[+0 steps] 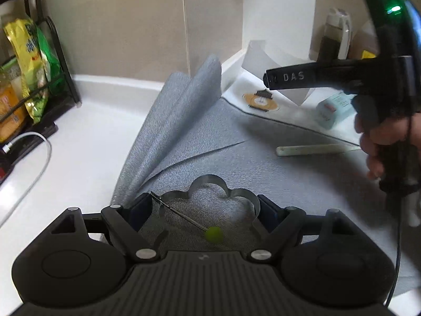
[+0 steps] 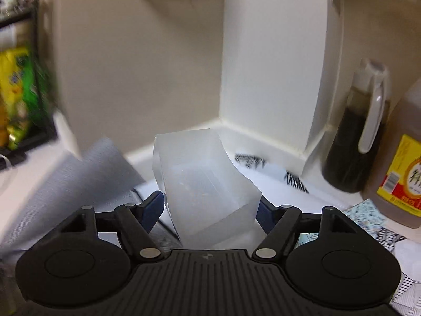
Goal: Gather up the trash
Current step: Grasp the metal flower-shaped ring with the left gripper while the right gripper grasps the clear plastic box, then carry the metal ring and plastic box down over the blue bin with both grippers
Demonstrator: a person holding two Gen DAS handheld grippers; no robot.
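Observation:
My left gripper holds a flower-shaped metal ring mould between its fingers, over a grey cloth mat; the mould's wire handle ends in a green ball. My right gripper is shut on a frosted clear plastic box, held tilted above the counter. In the left wrist view the right gripper hovers at the upper right with the box beyond it. A pale green stick lies on the mat.
A black rack with yellow-green snack bags stands at the left by a white cable. A dark sauce bottle and an oil jug stand at the right. A small blue packet and printed wrappers lie nearby.

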